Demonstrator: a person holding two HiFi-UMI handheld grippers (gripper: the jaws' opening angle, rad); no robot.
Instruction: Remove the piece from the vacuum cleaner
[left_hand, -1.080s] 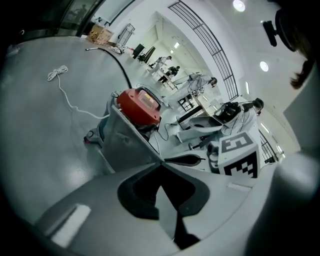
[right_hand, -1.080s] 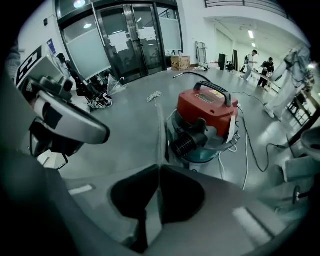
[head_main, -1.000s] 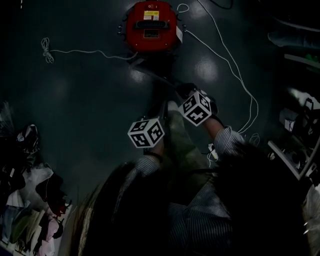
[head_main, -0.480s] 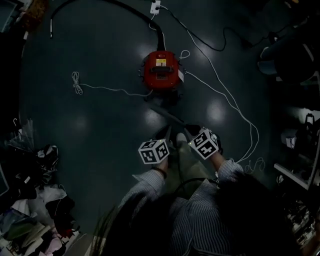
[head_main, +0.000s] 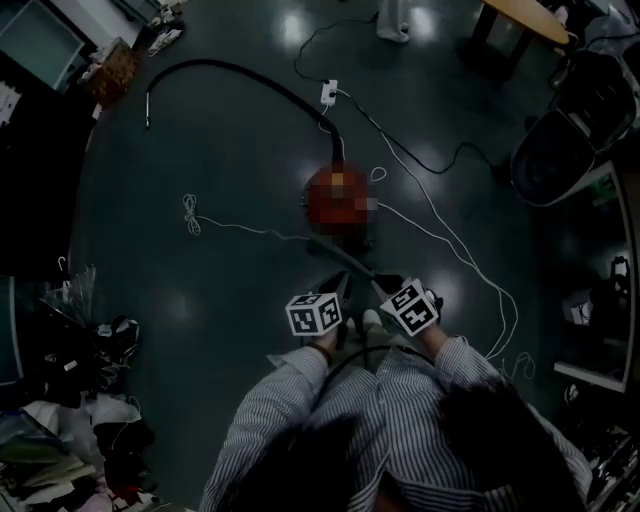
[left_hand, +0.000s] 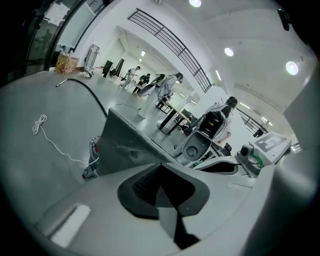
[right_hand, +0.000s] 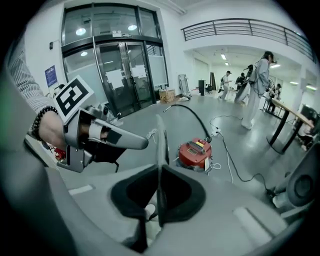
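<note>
- The left gripper (head_main: 338, 290) and the right gripper (head_main: 388, 288) were each clamped on a thin, flat grey panel (left_hand: 131, 150).
- The panel was held in the air, apart from the round red vacuum cleaner (right_hand: 196, 152) on the floor (head_main: 200, 300).

left claw (left_hand: 161, 172) clamped | right claw (right_hand: 160, 172) clamped | side by side

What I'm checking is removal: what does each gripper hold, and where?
Left gripper and right gripper both clamp the flat grey piece near its end closest to the person.
</note>
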